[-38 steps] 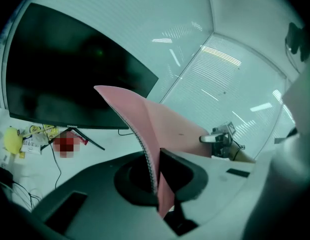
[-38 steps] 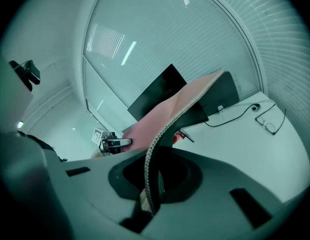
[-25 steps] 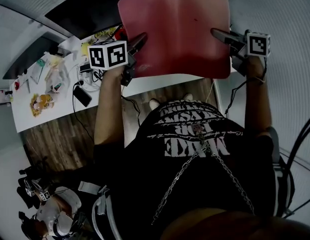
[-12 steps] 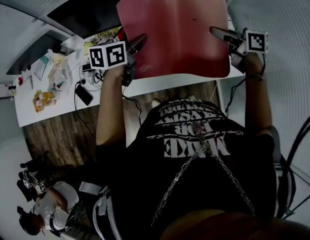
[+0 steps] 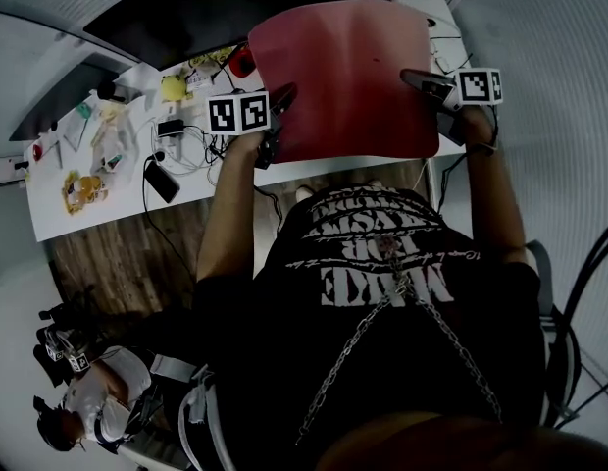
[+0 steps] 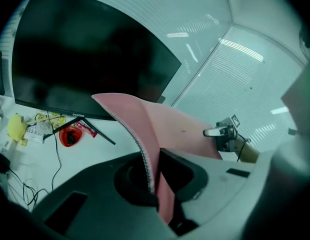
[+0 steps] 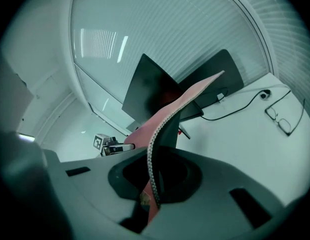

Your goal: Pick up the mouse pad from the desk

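Observation:
A large pink-red mouse pad (image 5: pixel 348 77) hangs above the white desk (image 5: pixel 118 189), spread between both grippers. My left gripper (image 5: pixel 282 98) is shut on its left edge, and my right gripper (image 5: pixel 414 77) is shut on its right edge. In the left gripper view the mouse pad (image 6: pixel 165 129) runs out from between the jaws, its stitched edge curling upward, with the right gripper (image 6: pixel 215 132) at its far side. In the right gripper view the mouse pad (image 7: pixel 170 116) rises from the jaws edge-on, and the left gripper (image 7: pixel 122 147) shows beyond it.
A dark monitor (image 6: pixel 85 59) stands at the back of the desk. Cables, a black phone (image 5: pixel 161 185), a red object (image 6: pixel 70 135), a yellow item (image 6: pixel 16 126) and small clutter lie on the desk's left part. Glasses (image 7: pixel 282 119) and a cable lie on the right part.
Both grippers have come down toward the desk with the mouse pad still held between them; it looks smaller and lower in the head view. The grips are unchanged.

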`<control>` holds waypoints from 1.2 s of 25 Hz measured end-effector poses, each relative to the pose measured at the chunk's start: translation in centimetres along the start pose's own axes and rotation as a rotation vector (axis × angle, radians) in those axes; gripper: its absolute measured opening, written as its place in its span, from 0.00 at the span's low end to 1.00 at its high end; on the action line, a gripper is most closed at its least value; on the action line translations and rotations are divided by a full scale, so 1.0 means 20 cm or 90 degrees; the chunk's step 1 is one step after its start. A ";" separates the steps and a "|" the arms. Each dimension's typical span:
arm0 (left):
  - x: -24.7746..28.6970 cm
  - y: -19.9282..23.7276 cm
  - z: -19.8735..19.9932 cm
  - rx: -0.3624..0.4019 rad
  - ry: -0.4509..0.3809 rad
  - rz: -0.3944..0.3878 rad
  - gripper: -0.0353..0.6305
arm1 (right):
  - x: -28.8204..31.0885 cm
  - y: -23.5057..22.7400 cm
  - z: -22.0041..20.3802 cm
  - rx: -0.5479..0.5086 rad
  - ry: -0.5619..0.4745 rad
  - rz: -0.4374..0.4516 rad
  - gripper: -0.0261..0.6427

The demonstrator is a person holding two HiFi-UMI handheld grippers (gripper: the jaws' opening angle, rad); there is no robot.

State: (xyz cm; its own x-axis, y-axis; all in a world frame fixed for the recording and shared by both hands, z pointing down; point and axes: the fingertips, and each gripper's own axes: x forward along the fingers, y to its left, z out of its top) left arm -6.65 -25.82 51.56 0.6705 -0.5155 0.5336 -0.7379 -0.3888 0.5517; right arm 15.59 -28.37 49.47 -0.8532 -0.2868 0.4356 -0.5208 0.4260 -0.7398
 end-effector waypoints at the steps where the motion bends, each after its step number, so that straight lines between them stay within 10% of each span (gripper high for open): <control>1: 0.03 0.01 -0.02 0.000 0.002 0.005 0.09 | 0.02 -0.03 -0.02 0.003 0.004 0.000 0.06; 30: 0.51 0.61 -0.65 -0.062 0.122 0.185 0.09 | 0.35 -0.89 -0.49 0.061 0.138 -0.156 0.06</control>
State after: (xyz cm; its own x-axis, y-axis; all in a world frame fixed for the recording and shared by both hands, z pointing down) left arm -7.92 -25.95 72.04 0.4432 -0.4378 0.7823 -0.8950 -0.1674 0.4134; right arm 18.65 -29.62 70.70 -0.6936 -0.1767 0.6983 -0.7155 0.2812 -0.6395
